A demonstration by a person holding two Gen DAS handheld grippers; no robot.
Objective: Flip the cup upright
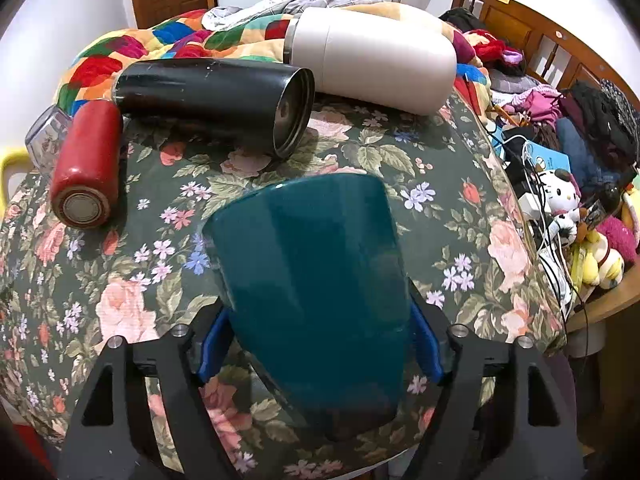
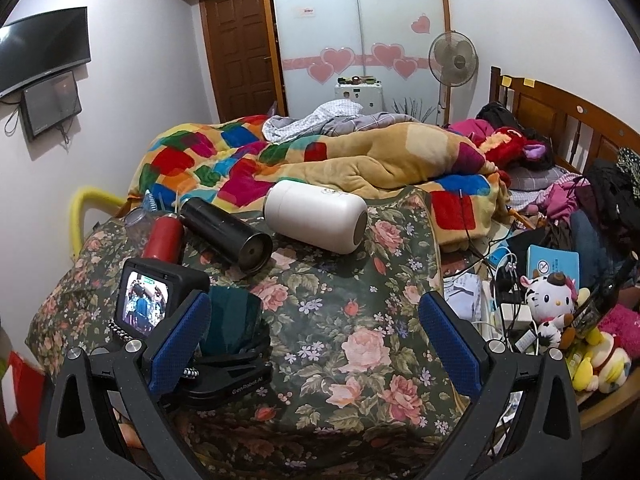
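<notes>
Left claw [image 1: 320,344] is gripping the teal cup [image 1: 308,292], its blue pads [image 1: 426,344] pressing against both sides of the cup's lower part. The cup is sitting near the front edge of the floral-covered bed [image 1: 460,184], its closed end pointing up and away from the camera; in the right wrist view the cup [image 2: 234,316] is showing just behind that claw's camera unit [image 2: 148,300], toward the front left corner of the floral cover [image 2: 340,320]. Right claw [image 2: 316,344] is hovering wide open over the front edge of the bed, holding nothing, its pads [image 2: 452,344] standing well apart.

Toward the far edge of the floral cover, three other vessels are lying on their sides: a red bottle [image 1: 86,164] at the left, a black tumbler [image 1: 216,100] touching it, its open mouth facing right, and a white flask [image 1: 372,60] just beyond. Stuffed toys [image 2: 560,308] and cables are crowding the right edge.
</notes>
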